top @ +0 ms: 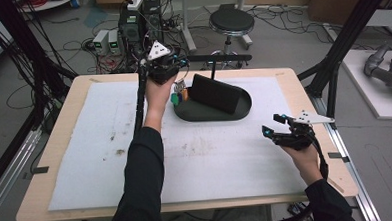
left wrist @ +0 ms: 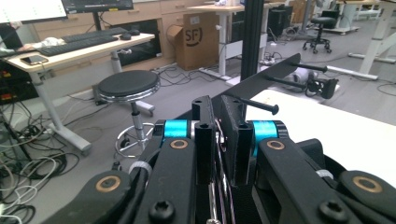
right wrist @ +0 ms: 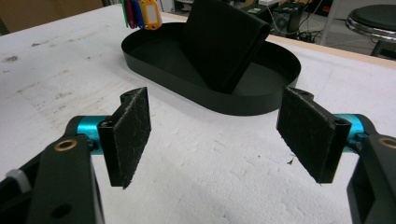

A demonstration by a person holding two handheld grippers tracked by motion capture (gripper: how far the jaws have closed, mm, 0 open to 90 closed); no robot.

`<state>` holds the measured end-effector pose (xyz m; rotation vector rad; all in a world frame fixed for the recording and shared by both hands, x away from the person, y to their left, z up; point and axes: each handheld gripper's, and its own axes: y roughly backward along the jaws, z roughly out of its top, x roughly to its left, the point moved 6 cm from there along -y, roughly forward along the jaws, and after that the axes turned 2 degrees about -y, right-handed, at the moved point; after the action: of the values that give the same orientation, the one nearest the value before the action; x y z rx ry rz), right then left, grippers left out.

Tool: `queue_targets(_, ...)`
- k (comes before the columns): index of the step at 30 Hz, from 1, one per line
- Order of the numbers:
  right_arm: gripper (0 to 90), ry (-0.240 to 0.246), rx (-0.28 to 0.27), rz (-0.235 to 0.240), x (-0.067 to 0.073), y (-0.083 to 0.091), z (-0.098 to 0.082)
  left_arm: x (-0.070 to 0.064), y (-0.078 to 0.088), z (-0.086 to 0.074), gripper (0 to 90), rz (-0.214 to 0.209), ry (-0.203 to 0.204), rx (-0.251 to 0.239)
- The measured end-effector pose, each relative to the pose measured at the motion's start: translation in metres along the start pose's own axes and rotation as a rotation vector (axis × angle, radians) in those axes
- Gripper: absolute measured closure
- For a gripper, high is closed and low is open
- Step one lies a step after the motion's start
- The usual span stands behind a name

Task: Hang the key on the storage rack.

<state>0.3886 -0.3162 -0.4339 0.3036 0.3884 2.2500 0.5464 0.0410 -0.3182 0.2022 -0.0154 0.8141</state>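
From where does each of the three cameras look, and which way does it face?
High view: above the person's side, facing forward and down on the table; both forearms show.
Left gripper view: on the left gripper, facing a stool; shut jaws show.
Right gripper view: on the right gripper, facing the black tray; open jaws show.
Shared: high and right gripper views show the tray and key tags.

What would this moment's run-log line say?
left hand-held gripper: shut on key ring, tags hang at tray | right hand-held gripper: open, empty
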Motion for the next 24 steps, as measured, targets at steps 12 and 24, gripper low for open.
queue_targets(12,26.5,0.000,0.001,-0.001,0.000,0.001,0.000,0.001,-0.004,-0.007,83.8,0.002,0.010,0.018)
queue_targets(24,26.5,0.004,0.002,-0.001,0.000,0.001,-0.001,0.005,-0.006,-0.019,83.6,0.016,0.015,0.048)
